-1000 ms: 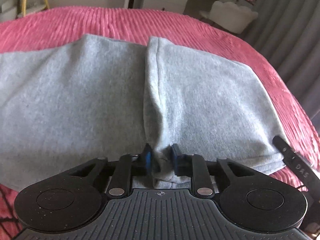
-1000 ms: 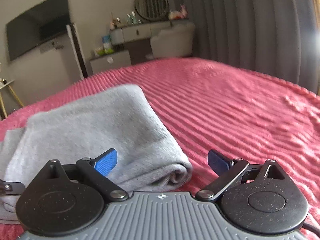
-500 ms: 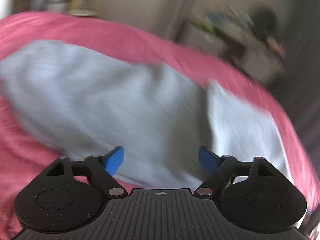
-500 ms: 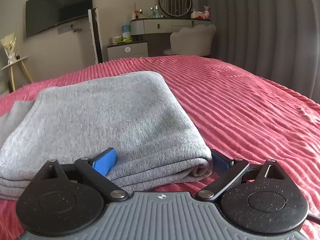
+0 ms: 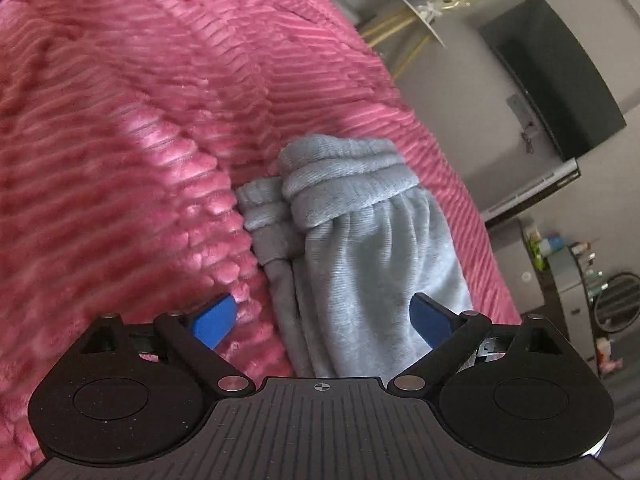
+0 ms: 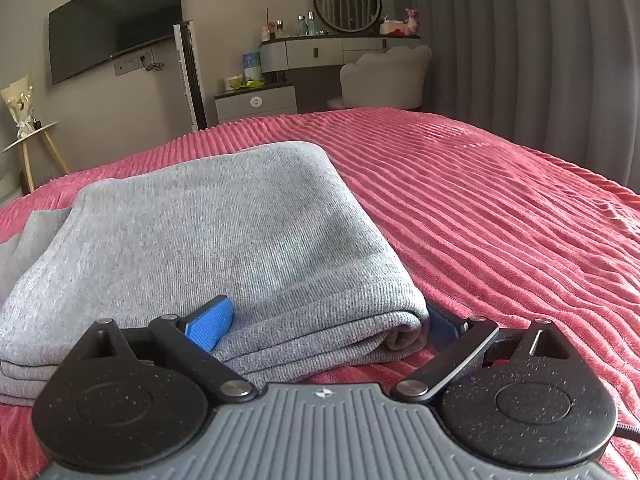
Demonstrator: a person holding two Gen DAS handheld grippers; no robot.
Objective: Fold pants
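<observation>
Now left claw (image 5: pixel 324 320) released, swung toward waistband (image 5: pixel 344 184), pants (image 6: pixel 208 240) folded

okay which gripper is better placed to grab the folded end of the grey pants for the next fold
Right. The right gripper is open with its fingers straddling the folded corner of the grey pants. The left gripper, also open, faces the gathered waistband.

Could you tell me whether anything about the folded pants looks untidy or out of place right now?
Mostly tidy: the grey pants lie in a flat stack on the pink bedspread. In the left wrist view, the gathered waistband end looks bunched, with lower layers sticking out beside it. Both the left claw and right claw are open.
</observation>
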